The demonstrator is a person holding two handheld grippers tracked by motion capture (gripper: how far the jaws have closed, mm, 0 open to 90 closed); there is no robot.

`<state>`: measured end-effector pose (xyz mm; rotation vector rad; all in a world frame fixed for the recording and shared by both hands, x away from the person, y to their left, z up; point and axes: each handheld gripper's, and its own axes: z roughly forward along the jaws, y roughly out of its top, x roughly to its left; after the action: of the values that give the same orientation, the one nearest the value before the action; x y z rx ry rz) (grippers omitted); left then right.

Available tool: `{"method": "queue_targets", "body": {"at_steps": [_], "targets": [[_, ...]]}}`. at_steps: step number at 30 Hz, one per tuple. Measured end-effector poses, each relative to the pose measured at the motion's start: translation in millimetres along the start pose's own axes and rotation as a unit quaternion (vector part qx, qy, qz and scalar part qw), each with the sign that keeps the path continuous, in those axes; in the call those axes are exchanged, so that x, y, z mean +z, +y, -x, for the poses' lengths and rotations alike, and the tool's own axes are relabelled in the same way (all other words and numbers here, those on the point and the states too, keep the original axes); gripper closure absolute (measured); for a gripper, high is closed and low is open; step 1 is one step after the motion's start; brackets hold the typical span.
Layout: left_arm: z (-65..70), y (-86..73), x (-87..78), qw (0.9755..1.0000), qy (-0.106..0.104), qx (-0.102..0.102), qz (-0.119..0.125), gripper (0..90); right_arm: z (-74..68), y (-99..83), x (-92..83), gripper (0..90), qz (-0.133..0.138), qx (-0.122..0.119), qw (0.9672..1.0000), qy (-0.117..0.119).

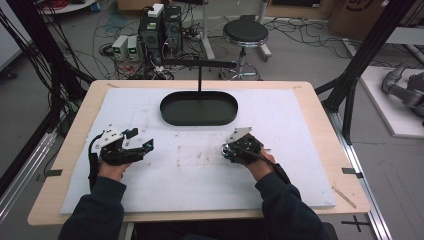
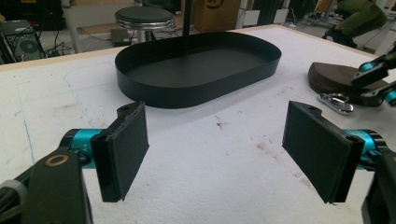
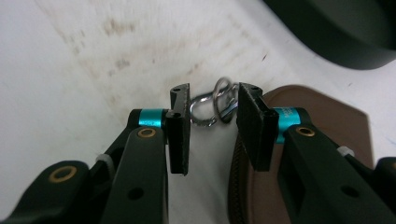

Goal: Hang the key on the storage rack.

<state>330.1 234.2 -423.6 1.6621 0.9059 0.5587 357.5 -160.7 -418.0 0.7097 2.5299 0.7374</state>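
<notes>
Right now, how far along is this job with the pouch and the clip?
Early. The tray holds nothing yet. The right claw straddles the metal clip of the brown pouch, not gripping it. The left claw waits open. Grasping and moving the pouch seems left, perhaps to the tray.

A lab or workshop is shown. A wooden table (image 1: 75,150) is covered by a white foam board (image 1: 200,170) and is framed by black metal bars (image 1: 372,47). Behind the table, computer boxes (image 1: 161,27) and small power boxes (image 1: 125,47) are set on the grey floor, and many loose cables (image 1: 107,22) are spread around them. A round black stool (image 1: 245,32) is seen nearby. Part of a grey robot arm (image 1: 405,87) is laid on a white board at the right.
</notes>
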Motion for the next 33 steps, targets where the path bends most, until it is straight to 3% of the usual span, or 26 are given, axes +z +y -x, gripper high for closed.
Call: {"method": "queue_targets", "body": {"at_steps": [3, 5, 14, 15, 18, 22, 25, 33], "targets": [[0.3, 0.0, 0.3, 1.0000, -0.002, 0.001, -0.001, 22.3, -2.4, 2.2, 10.3, 76.1, -0.018, -0.012, 0.9997, -0.014], [0.3, 0.1, 0.3, 1.0000, -0.002, 0.001, -0.001, 22.3, -2.4, 2.5, 11.7, 78.6, -0.017, -0.014, 0.9996, -0.016], [-0.1, -0.2, 0.7, 1.0000, -0.001, 0.000, -0.002, 22.3, 4.8, 2.9, 11.5, 90.0, -0.021, 0.018, 0.9992, -0.029], [-0.1, -0.2, 0.8, 1.0000, -0.001, 0.000, -0.001, 22.3, 6.6, 2.5, 11.1, 90.0, -0.020, 0.023, 0.9993, -0.022], [-0.1, -0.2, 0.7, 1.0000, -0.001, -0.001, -0.001, 22.3, 6.0, 2.5, 10.3, 90.0, -0.018, 0.016, 0.9996, -0.017], [-0.5, -0.1, 0.3, 1.0000, -0.002, 0.000, 0.000, 22.4, 4.7, 3.9, 7.2, 90.0, 0.001, 0.014, 0.9999, -0.001], [-0.2, -0.1, 0.4, 1.0000, -0.002, -0.001, 0.000, 22.4, 8.9, 3.7, 2.2, 90.0, 0.018, 0.030, 0.9993, 0.013], [-0.5, -0.2, 0.5, 1.0000, -0.002, -0.002, 0.000, 22.4, 19.4, 3.0, -10.6, 90.0, 0.069, 0.068, 0.9944, 0.041]]}}
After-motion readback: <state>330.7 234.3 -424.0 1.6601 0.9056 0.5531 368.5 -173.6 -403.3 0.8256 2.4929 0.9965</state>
